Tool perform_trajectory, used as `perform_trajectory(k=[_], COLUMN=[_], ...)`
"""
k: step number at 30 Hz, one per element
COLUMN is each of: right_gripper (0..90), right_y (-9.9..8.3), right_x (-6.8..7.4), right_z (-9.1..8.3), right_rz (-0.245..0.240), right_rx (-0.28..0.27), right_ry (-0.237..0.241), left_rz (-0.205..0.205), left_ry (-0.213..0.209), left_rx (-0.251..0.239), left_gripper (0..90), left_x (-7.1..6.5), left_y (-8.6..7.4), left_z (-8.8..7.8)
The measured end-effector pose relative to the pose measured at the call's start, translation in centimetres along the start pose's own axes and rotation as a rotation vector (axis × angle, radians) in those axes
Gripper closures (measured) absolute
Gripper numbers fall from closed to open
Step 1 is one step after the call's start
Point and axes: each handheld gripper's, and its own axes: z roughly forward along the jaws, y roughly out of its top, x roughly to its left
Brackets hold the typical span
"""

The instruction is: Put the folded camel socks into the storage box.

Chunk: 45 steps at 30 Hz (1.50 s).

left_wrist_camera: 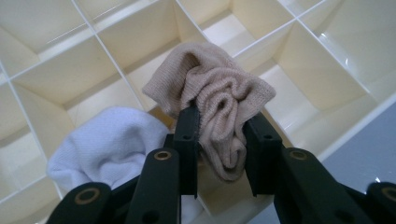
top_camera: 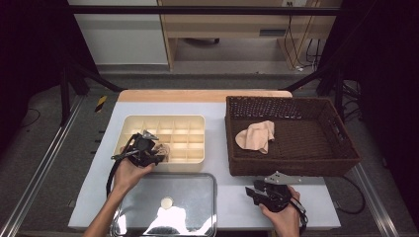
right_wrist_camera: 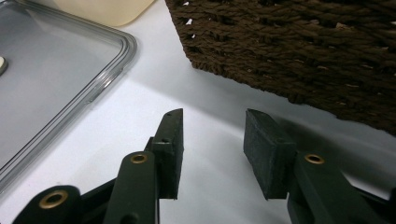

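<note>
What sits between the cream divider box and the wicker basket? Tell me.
Nothing: in the high view a bare strip of table separates the cream divider box from the wicker basket.

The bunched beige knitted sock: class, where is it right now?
In the left gripper view, the beige knitted sock sits between the left gripper jaws, over the cream compartment tray, beside a white sock.

text: none legible | labels: none | numbers: none (box, basket, lid all unmarked)

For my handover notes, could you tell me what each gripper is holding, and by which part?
The left gripper holds a beige sock by its bunched middle, over the organizer. The right gripper is open, holding nothing.
</note>
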Motion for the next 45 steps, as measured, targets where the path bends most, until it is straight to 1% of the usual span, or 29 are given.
perform_trajectory(k=[2,4,5,7,8,9,11,12,13,15,19,21,22,23,25,28,30,33,36,38,40,42,44,45], right_gripper=[57.8,57.2,57.0,56.9,56.9,56.9,57.0,57.2,57.4,57.9,58.8,59.0,59.0,59.0,59.1,58.8,58.3,58.0,57.9,57.9,57.9,57.9,57.9,57.8], right_y=[0.0,0.0,0.0,0.0,-0.1,-0.1,-0.1,-0.1,-0.1,-0.1,0.0,0.0,0.0,0.0,0.0,0.0,0.0,0.0,0.0,0.0,0.0,0.0,0.0,0.0], right_x=[0.0,0.1,0.0,0.0,0.0,-0.1,-0.1,-0.1,-0.1,-0.1,-0.1,-0.1,-0.1,-0.1,-0.1,-0.1,0.0,-0.1,-0.2,-0.2,-0.2,-0.2,-0.1,-0.1], right_z=[0.0,0.0,0.0,-0.1,-0.1,-0.2,-0.2,-0.3,-0.3,-0.3,-0.2,-0.1,-0.1,-0.1,-0.1,0.0,0.0,-0.2,-0.3,-0.4,-0.4,-0.3,-0.3,-0.3], right_rz=[0.0,0.002,-0.001,0.004,0.002,0.002,0.006,0.009,0.005,0.0,-0.001,-0.003,-0.001,-0.003,-0.006,-0.003,-0.005,0.001,0.001,0.0,0.0,-0.002,-0.007,-0.003], right_rx=[0.003,0.003,0.0,0.001,0.0,-0.002,-0.002,-0.002,-0.004,-0.007,-0.003,-0.001,-0.001,-0.001,-0.001,0.003,0.003,0.0,-0.003,-0.004,-0.005,-0.004,-0.004,-0.003], right_ry=[0.002,0.004,0.003,0.0,0.0,0.003,0.003,0.005,0.004,0.001,-0.001,0.002,0.002,0.002,0.003,0.004,0.008,0.006,0.0,0.002,0.003,0.001,0.006,0.009], left_rz=[-0.014,-0.031,-0.031,-0.021,-0.016,-0.008,0.005,0.008,0.002,0.002,0.002,-0.009,-0.016,-0.016,-0.009,-0.014,-0.031,-0.024,-0.025,-0.022,-0.011,-0.019,-0.021,-0.031], left_ry=[-0.004,-0.012,-0.013,-0.008,0.001,0.017,0.042,0.053,0.058,0.043,0.021,0.018,0.006,0.002,0.007,0.008,-0.002,-0.011,-0.007,0.002,0.02,0.024,0.039,0.039], left_rx=[-0.029,-0.064,-0.082,-0.123,-0.135,-0.139,-0.133,-0.129,-0.125,-0.115,-0.092,-0.081,-0.078,-0.077,-0.076,-0.087,-0.106,-0.131,-0.171,-0.199,-0.2,-0.192,-0.17,-0.164], left_gripper=[65.5,59.3,56.9,56.0,56.0,56.6,62.0,66.0,68.3,71.0,72.5,72.7,72.8,72.7,72.6,70.3,65.0,56.6,52.6,49.6,46.1,44.8,44.1,43.9], left_x=[0.1,0.3,0.3,0.2,0.1,-0.1,-0.3,-0.4,-0.4,-0.3,-0.1,0.2,0.4,0.5,0.4,0.4,0.5,0.7,0.7,0.7,0.7,0.9,1.3,1.4], left_y=[-0.2,-0.5,-0.6,-0.7,-0.7,-0.7,-0.6,-0.6,-0.7,-0.8,-1.0,-1.2,-1.3,-1.3,-1.2,-1.3,-1.3,-1.4,-1.1,-0.8,-0.3,0.2,0.6,0.6], left_z=[-0.2,-0.8,-1.2,-1.9,-2.1,-2.1,-1.8,-1.6,-1.3,-0.9,-0.7,-0.4,-0.4,-0.3,-0.2,-0.2,-0.7,-1.8,-2.9,-3.2,-2.9,-2.2,-1.3,-0.9])
